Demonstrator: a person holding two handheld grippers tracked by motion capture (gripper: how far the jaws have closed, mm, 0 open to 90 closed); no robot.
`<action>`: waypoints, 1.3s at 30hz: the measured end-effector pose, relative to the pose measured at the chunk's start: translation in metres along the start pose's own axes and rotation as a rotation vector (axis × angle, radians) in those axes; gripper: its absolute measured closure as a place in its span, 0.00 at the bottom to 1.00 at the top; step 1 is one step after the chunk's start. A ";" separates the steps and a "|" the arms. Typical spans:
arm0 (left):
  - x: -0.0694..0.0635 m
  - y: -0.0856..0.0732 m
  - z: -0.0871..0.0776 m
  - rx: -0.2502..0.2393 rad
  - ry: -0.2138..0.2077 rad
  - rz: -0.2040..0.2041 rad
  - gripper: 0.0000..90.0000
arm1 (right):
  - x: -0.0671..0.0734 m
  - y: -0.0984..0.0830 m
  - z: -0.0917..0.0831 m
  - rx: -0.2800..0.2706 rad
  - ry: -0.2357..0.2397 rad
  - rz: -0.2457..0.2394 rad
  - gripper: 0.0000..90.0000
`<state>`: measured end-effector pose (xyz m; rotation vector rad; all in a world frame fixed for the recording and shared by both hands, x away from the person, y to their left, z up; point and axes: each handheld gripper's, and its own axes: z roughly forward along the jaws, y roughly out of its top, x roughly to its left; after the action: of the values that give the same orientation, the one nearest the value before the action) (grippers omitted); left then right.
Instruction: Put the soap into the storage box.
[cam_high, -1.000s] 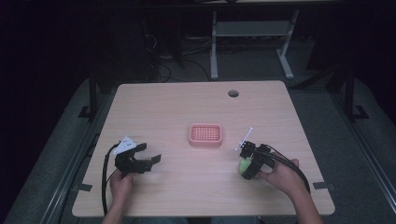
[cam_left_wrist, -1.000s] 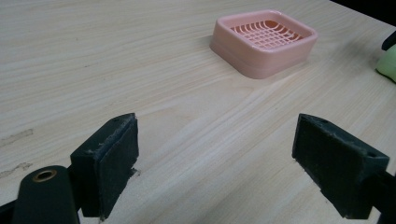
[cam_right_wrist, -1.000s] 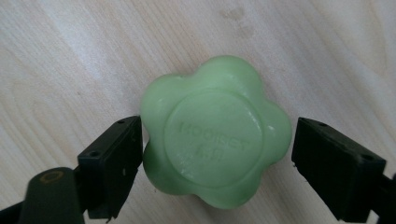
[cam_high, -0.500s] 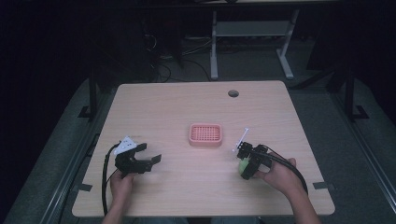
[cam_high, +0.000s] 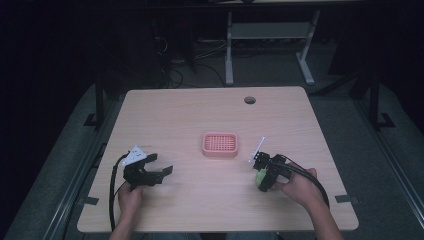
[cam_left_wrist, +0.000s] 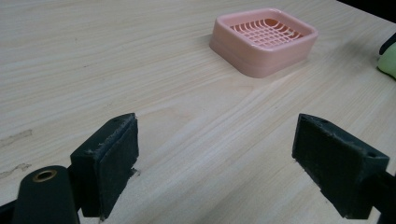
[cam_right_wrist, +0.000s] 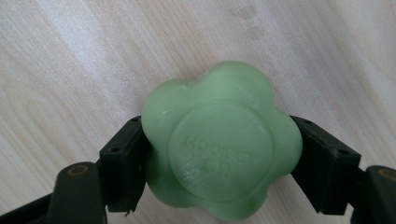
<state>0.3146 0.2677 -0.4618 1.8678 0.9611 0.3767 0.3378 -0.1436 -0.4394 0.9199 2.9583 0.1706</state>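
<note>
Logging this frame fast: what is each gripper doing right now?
Left gripper: open, jaws wide apart over the bare wooden table, holding nothing.
Right gripper: shut on the green flower-shaped soap bar.

bench (cam_high: 190, 120): showing pale wood-grain laminate, smooth and matt | soap (cam_right_wrist: 219, 142): looking waxy green, smooth with a soft sheen, faint embossed lettering | soap dish (cam_left_wrist: 264, 39): appearing as pink moulded plastic, semi-gloss, gridded inside | right gripper (cam_right_wrist: 219, 158) pads (cam_right_wrist: 121, 163): looking black, rubbery, matt, slightly rough | left gripper (cam_left_wrist: 229, 163): pads looking the same, edges fraying
</note>
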 end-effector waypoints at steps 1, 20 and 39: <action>0.000 0.000 0.000 0.001 0.000 0.001 0.16 | 0.000 0.000 0.000 0.000 0.002 -0.001 0.29; 0.001 0.000 0.000 0.001 -0.001 0.001 0.16 | -0.007 0.015 -0.021 -0.044 0.010 -0.011 0.29; 0.001 0.000 0.000 0.000 -0.002 -0.006 0.16 | -0.029 0.052 -0.033 -0.071 0.042 -0.009 0.29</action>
<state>0.3153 0.2690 -0.4616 1.8641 0.9652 0.3708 0.3886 -0.1206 -0.4002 0.9055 2.9727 0.2959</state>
